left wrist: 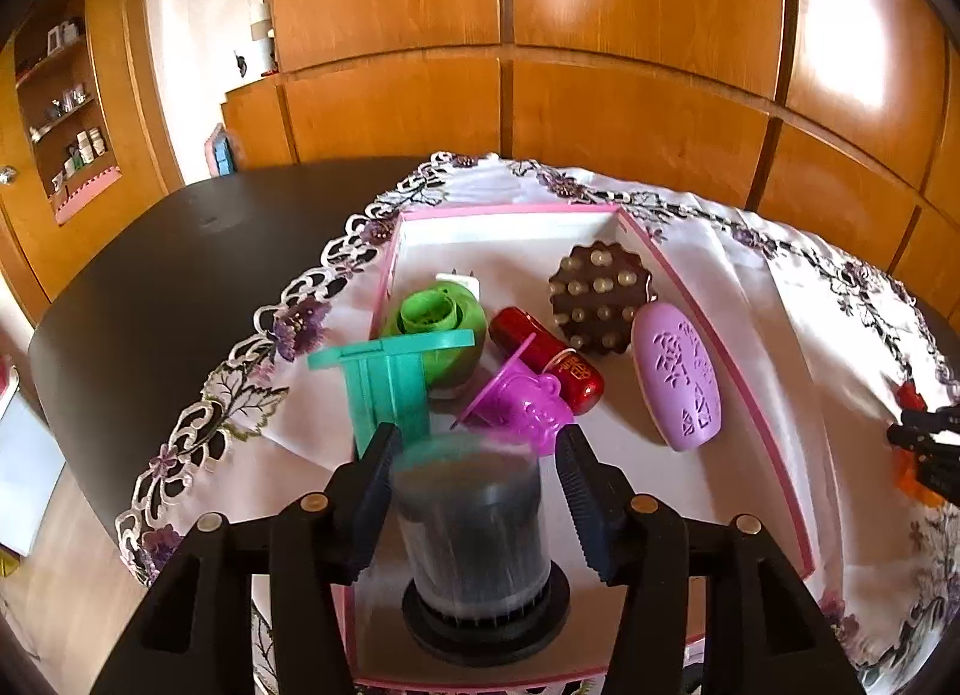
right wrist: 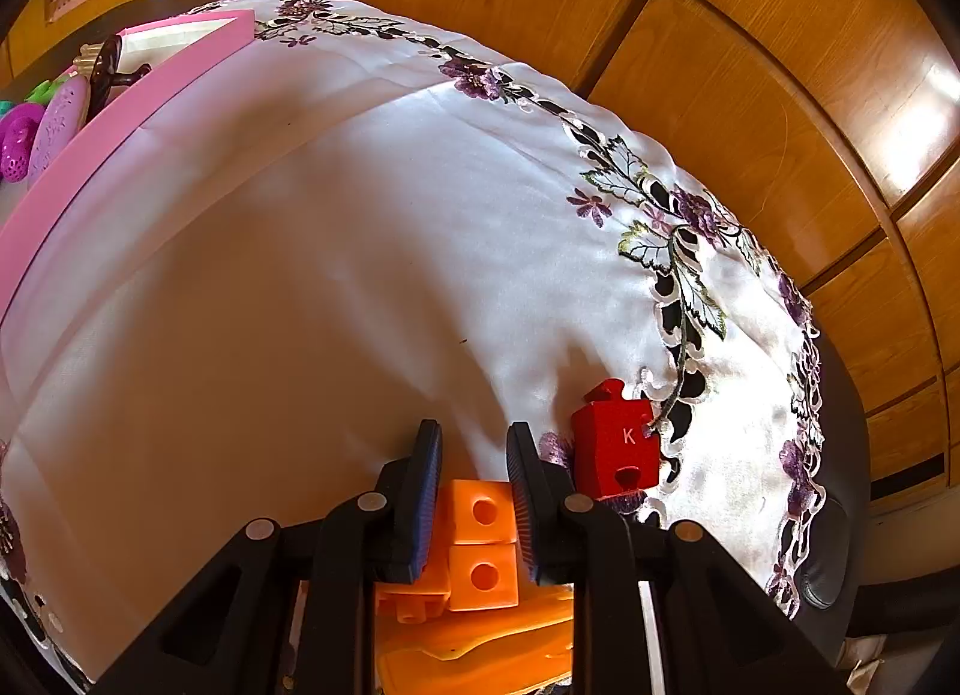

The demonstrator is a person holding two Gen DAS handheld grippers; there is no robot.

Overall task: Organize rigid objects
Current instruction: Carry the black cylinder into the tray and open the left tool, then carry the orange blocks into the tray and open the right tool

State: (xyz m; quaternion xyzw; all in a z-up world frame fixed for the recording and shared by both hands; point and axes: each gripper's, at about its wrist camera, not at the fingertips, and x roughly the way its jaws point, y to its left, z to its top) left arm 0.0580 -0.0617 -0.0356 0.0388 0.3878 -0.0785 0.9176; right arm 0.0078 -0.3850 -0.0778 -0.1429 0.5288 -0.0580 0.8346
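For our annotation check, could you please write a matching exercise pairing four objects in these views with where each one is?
Things:
1. dark cylindrical container
2. red letter-K block
3. orange holed blocks
4. lilac oval embossed brush

Places:
A. on the tablecloth's embroidered edge, outside the tray
B. lying in the pink tray, beside the brown studded massager
C. between the left gripper's parted pads
D. clamped in the right gripper

Pairs: 1-C, 2-A, 3-D, 4-B

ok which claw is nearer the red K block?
Right. The right claw, shut on an orange block, sits just beside the red K block. The left claw is over the pink tray, straddling a dark cylinder.
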